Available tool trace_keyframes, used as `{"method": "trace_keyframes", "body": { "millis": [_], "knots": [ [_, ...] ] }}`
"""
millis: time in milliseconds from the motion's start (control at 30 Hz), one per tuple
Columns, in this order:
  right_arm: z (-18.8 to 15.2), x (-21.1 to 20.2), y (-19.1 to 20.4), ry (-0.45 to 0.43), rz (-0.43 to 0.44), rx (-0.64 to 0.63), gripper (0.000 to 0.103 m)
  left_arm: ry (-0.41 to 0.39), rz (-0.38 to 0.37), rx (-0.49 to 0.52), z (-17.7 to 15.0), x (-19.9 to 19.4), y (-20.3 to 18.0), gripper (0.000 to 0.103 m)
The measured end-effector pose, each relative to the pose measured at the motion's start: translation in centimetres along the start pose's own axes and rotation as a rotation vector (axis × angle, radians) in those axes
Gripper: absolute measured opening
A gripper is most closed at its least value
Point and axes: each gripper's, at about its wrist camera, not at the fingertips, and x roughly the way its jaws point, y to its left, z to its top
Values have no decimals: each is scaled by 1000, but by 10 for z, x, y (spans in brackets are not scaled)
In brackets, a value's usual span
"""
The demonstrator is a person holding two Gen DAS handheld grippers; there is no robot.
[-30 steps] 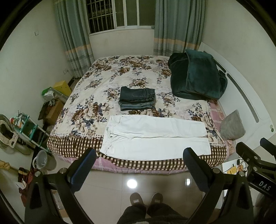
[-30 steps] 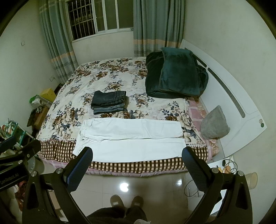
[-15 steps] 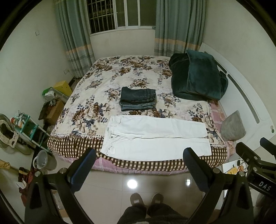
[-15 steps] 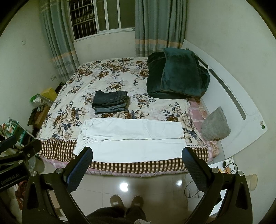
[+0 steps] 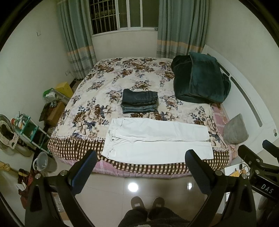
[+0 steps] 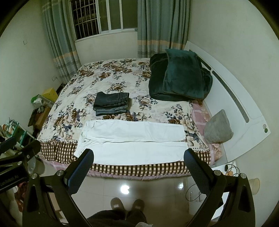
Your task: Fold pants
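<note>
Illumination: artificial, overhead, with a yellowish-green cast in both views. The barred window (image 5: 122, 15) is dark and contributes no light. A round glare spot from the ceiling lamp reflects off the glossy tiled floor (image 5: 133, 186) and appears again in the right wrist view (image 6: 124, 190). The flat white pants (image 5: 157, 139) read brightest, near overexposed, with little fabric detail. Shadows are soft and short. Fisheye distortion bends the walls and the white headboard (image 6: 232, 97); corners are vignetted black. Focus is acceptable centrally, softer toward the edges.
</note>
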Motion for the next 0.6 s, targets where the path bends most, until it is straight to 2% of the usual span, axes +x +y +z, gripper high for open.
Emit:
{"method": "trace_keyframes", "body": {
  "millis": [600],
  "knots": [
    [-2,3,12,1,-2,-5,103,0,-4,-2,-1,-1,2,103]
  ]
}}
